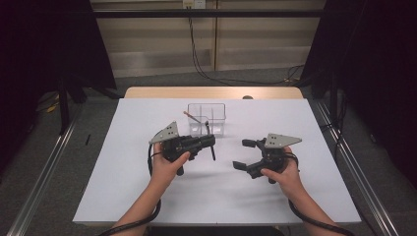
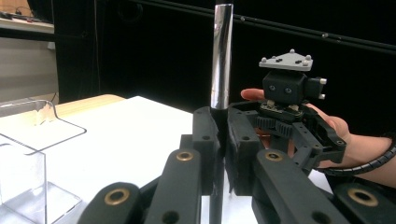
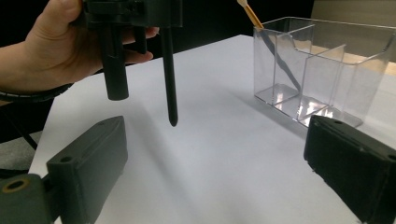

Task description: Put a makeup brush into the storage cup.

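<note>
Nearest us in the high view, our two forearms come up from the bottom edge onto the white table top (image 1: 123, 196). Our left gripper (image 1: 209, 141) is clamped on a slim black pen with a silver end (image 1: 212, 150), which stands crosswise to the jaws, just in front of the clear plastic divided box (image 1: 219, 110). A thin stick with an orange tip (image 1: 193, 117) leans in the box's left compartment. Our right gripper (image 1: 244, 153) hangs wide apart with nothing between its jaws, near the pen but clear of it.

In the left gripper view, the jaws pinch the pen's dark barrel, its silver end (image 2: 221, 56) rising upright above them.

In the right gripper view, the spread jaws frame bare table; the pen's black tip (image 3: 170, 74) points down above it, the box (image 3: 327, 65) to its right.
</note>
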{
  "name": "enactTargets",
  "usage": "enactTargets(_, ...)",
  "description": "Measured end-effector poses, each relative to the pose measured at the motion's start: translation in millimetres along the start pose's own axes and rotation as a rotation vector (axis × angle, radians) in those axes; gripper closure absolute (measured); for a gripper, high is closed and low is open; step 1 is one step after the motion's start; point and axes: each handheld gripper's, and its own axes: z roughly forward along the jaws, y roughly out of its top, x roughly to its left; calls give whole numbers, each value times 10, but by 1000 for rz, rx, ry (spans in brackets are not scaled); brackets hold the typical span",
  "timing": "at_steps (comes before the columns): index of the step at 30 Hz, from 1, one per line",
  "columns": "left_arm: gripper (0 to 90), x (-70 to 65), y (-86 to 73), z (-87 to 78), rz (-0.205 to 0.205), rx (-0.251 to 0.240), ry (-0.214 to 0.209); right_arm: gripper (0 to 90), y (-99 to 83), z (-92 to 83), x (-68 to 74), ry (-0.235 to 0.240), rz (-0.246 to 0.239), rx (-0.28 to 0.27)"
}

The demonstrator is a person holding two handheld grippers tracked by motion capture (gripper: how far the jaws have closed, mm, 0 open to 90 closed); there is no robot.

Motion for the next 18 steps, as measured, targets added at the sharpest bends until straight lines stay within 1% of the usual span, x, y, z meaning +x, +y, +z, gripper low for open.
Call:
enactTargets(7,838,-5,9,-3,1,-1,0,47,-25,-81,-22,-18,-2,8)
enactTargets(18,838,-5,17,-13,2,1,2,20,-76,-265,-72,-38,0,11)
